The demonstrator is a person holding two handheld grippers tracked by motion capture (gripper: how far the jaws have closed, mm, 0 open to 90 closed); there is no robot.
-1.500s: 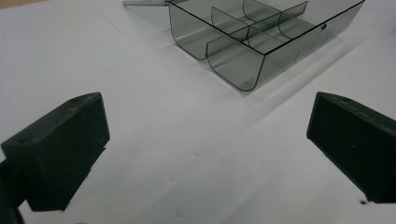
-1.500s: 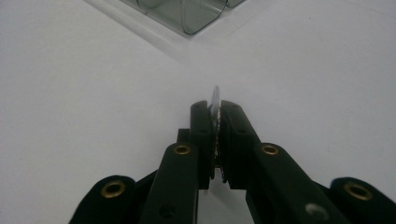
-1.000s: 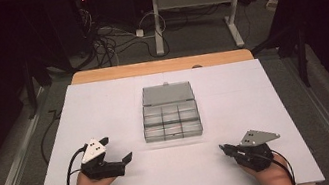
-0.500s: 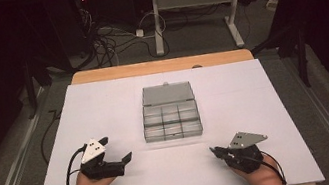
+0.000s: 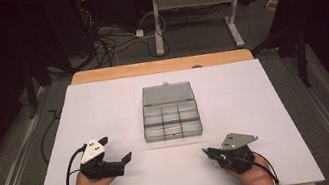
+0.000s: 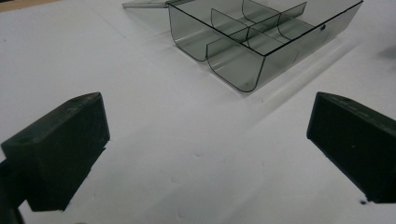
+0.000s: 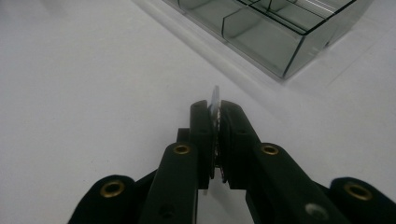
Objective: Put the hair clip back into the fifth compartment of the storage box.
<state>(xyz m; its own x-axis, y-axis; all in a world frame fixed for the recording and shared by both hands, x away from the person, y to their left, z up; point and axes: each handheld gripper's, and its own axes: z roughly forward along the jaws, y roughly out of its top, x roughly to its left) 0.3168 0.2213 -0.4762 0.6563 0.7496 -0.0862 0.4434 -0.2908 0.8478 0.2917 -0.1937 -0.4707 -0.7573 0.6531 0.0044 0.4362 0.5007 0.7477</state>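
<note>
Since the earlier frames, my right gripper [image 5: 206, 152] has slid leftward across the white table [image 5: 263, 86]; my left gripper [image 5: 117, 151] has stayed put. Right jaws are clenched on a thin clear plate [image 7: 215, 103], edge-up between the pads. Left jaws stand wide apart, nothing between them. The smoky plastic divider box [image 5: 171, 117] sits mid-table, lid laid open behind it, ahead of both grippers and touching neither.
</note>
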